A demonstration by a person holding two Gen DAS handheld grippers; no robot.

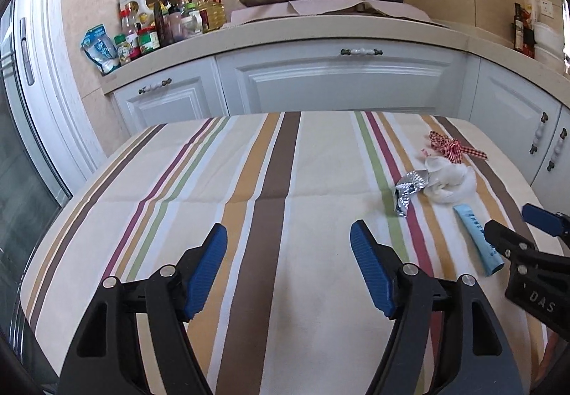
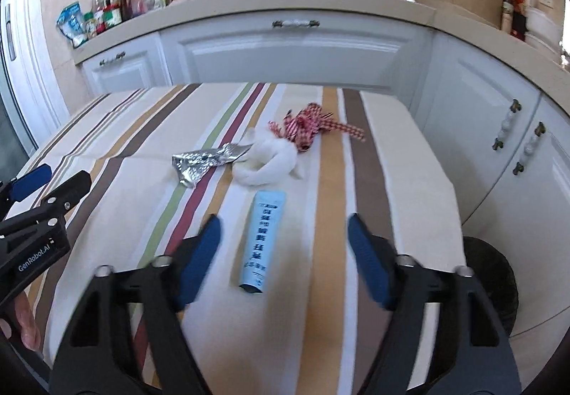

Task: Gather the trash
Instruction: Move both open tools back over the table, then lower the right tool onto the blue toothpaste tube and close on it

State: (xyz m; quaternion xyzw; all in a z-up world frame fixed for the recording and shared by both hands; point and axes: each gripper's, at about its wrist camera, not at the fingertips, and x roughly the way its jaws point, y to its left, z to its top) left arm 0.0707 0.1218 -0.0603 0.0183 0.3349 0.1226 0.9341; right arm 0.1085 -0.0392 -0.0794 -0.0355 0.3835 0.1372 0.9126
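Here the right gripper (image 2: 281,249) hangs spread wide with the light-blue tube (image 2: 262,240) lying lengthwise between its fingers; lower straight, then pinch across its middle. The left gripper (image 1: 288,268), also spread, holds nothing.

Left wrist view: low over the striped tabletop (image 1: 285,181), looking forward between its own tongs (image 1: 288,270) toward the white cabinets (image 1: 338,81).
Right wrist view: further right, close above the blue tube (image 2: 262,238), facing the same cabinets.
Shared: tube, foil wrapper (image 1: 409,190), white tissue (image 2: 267,160), checked ribbon (image 2: 313,126); each view catches the other's tongs at its edge.
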